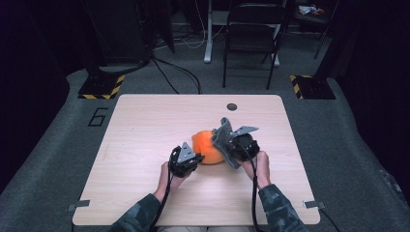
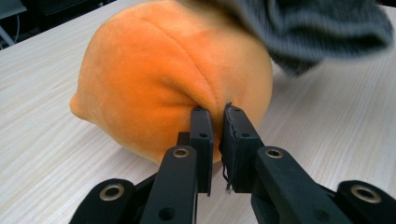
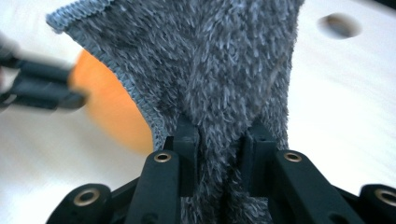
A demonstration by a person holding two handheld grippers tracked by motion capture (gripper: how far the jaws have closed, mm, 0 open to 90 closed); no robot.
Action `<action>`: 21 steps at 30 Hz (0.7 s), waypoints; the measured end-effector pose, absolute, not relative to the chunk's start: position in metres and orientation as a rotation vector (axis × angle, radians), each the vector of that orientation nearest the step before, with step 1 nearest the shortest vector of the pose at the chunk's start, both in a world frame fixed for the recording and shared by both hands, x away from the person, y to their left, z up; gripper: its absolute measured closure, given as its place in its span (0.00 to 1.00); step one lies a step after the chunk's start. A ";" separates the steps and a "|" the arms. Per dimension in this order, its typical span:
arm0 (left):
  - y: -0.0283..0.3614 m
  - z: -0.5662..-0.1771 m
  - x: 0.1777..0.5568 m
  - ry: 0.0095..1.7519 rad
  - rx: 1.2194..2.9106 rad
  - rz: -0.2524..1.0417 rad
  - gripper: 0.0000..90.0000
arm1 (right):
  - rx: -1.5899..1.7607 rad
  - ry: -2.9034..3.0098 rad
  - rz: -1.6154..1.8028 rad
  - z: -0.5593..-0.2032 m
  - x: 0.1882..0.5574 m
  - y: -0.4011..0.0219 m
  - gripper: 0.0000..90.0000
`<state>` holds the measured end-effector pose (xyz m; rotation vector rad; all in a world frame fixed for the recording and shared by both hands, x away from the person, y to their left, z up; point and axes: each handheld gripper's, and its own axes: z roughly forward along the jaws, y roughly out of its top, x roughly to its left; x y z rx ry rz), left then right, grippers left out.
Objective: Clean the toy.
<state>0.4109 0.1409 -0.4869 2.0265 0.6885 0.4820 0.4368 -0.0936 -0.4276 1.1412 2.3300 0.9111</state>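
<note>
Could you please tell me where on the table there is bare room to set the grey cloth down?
The table is bare along its far edge up to the round hole, and down its left side. It is crowded around the orange plush toy, between the left hand-held gripper and the right hand-held gripper holding the grey cloth.

Grey fuzzy cloth (image 3: 205, 84) pinched in right gripper (image 3: 219, 156), blurred orange plush (image 3: 109, 112) behind

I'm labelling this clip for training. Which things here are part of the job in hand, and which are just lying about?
In the job:
- orange plush fruit, pinched by the left gripper
- grey cloth, clamped in the right gripper
- table under them

Lying about:
- folding chair behind the table
- cables on the floor
- striped stand bases
</note>
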 end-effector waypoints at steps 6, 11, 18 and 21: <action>0.150 -0.481 0.414 0.696 2.035 0.472 0.79 | 1.094 2.336 0.799 -0.445 0.439 -0.078 0.79; 0.151 -0.481 0.414 0.727 2.063 0.532 0.64 | 1.122 2.329 0.824 -0.446 0.444 -0.084 0.79; 0.140 -0.492 0.415 0.755 2.078 0.568 0.61 | 1.135 2.333 0.854 -0.448 0.446 -0.088 0.79; 0.142 -0.494 0.414 0.759 2.047 0.586 0.79 | 1.148 2.332 0.852 -0.448 0.445 -0.087 0.79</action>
